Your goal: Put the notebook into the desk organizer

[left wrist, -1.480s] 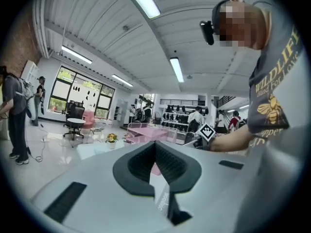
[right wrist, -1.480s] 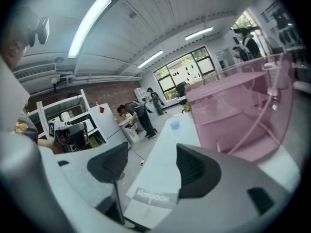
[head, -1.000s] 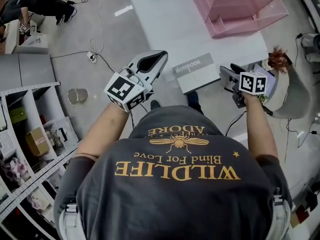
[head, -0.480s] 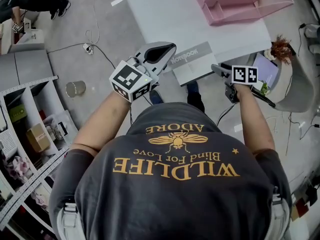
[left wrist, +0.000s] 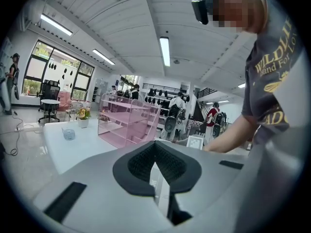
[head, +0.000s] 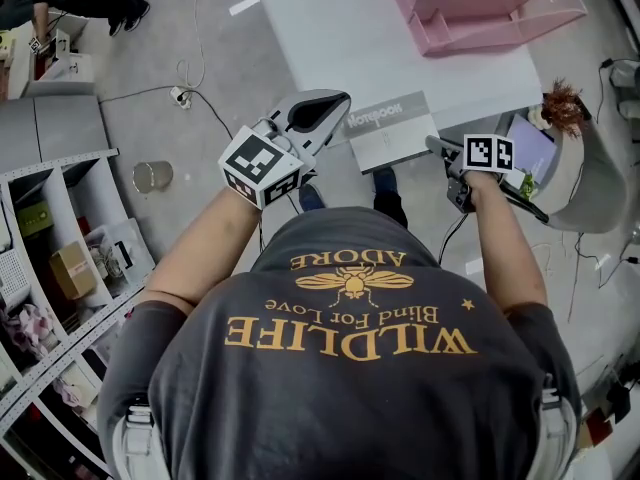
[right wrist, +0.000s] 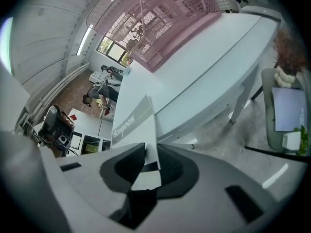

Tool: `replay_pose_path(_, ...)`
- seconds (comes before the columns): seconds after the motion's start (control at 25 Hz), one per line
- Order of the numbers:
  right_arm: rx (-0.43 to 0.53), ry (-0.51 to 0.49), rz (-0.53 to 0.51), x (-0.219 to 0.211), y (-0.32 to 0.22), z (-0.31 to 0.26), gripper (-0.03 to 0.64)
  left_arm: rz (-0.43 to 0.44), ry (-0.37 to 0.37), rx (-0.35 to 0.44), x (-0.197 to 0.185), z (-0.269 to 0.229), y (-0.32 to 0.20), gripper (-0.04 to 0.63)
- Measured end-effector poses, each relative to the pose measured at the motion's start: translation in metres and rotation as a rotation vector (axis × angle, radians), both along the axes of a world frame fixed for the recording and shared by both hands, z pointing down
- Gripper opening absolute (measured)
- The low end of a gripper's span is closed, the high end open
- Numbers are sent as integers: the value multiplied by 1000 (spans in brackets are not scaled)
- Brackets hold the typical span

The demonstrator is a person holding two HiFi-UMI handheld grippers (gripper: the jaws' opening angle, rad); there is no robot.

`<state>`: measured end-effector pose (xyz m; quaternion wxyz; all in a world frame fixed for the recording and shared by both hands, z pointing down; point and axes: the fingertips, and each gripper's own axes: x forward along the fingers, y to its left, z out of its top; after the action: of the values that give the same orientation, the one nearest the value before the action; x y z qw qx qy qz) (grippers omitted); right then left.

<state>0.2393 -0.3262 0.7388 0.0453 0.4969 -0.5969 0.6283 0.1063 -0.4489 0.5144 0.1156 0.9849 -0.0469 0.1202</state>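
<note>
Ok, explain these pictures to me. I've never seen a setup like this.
No robot here: a person holds a two-jaw gripper in each hand. The head view looks down from their head; the other two come from cameras riding on the grippers, looking along the jaws. A white table bears a pink desk organizer. The left gripper and right gripper are both shut on the grey-and-white notebook, one at each end, by the table's near edge.
</note>
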Motion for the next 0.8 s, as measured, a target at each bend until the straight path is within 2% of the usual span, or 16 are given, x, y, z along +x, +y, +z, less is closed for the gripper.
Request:
replay_pose_path(0.12,31,-79,42,1,10,-21,18,-11,13,4,-4,-4,0,0)
replay_pose_path(0.24,112,-143,68,2,13,-53,9,-27,30,0,-9,-14,-5,0)
replay_pose_path(0.36,198,-124,63,12,4,-95,9,-46,71,5,-8,-36,-15,0)
replay_pose_path(0.6,448,-105,-10,33,-43,-191,9,-55,159,70,13,-90,-34,0)
replay_pose_path(0.8,577,-60,-51,49,-74,-265,9,-57,194,124,28,-131,-44,0)
